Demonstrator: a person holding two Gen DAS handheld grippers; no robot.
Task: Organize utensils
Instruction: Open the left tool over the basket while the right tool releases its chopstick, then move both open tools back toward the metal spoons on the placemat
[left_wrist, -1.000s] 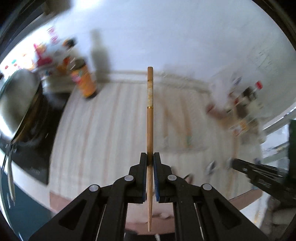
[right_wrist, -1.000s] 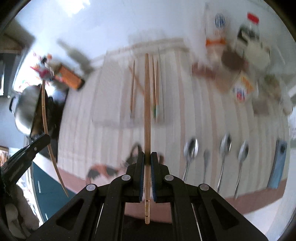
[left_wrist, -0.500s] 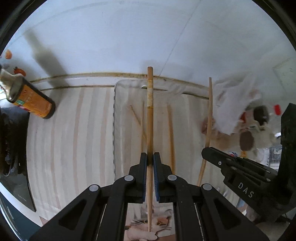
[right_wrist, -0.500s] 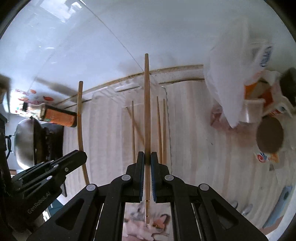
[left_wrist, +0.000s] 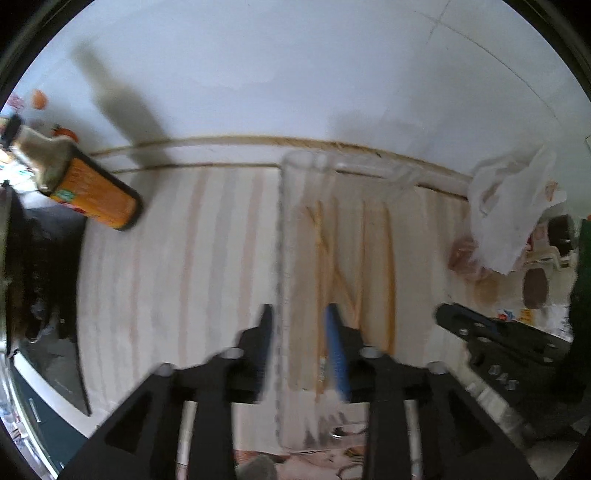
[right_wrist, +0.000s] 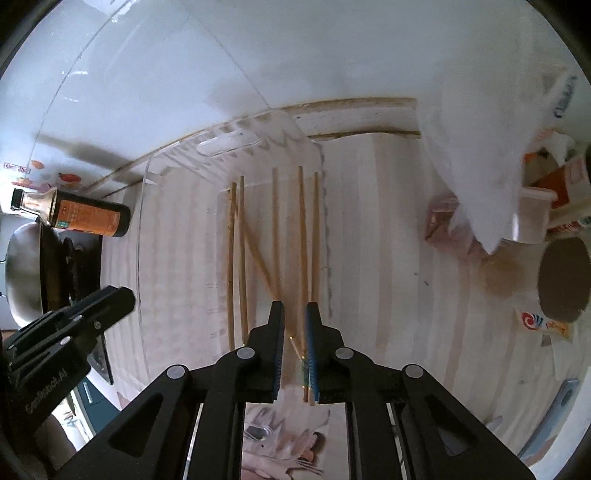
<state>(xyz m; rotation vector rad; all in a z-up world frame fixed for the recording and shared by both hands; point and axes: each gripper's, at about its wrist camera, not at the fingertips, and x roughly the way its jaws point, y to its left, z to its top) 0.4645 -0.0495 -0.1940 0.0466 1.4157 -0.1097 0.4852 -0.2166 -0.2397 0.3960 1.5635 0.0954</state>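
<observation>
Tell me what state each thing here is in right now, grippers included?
Left gripper: open, holding nothing.
Right gripper: open, holding nothing.
Chopsticks: lying loose inside the tray, one crossed diagonally.
Clear plastic tray: sits on the striped counter, uncovered.
Sauce bottle: standing on the counter, cap on.
White plastic bag: crumpled, right of the tray.

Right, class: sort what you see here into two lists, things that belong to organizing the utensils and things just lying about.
Belongs to the job:
chopsticks
clear tray
left gripper, open
right gripper, open

Just lying about:
sauce bottle
wok
white plastic bag
brown round lid
</observation>
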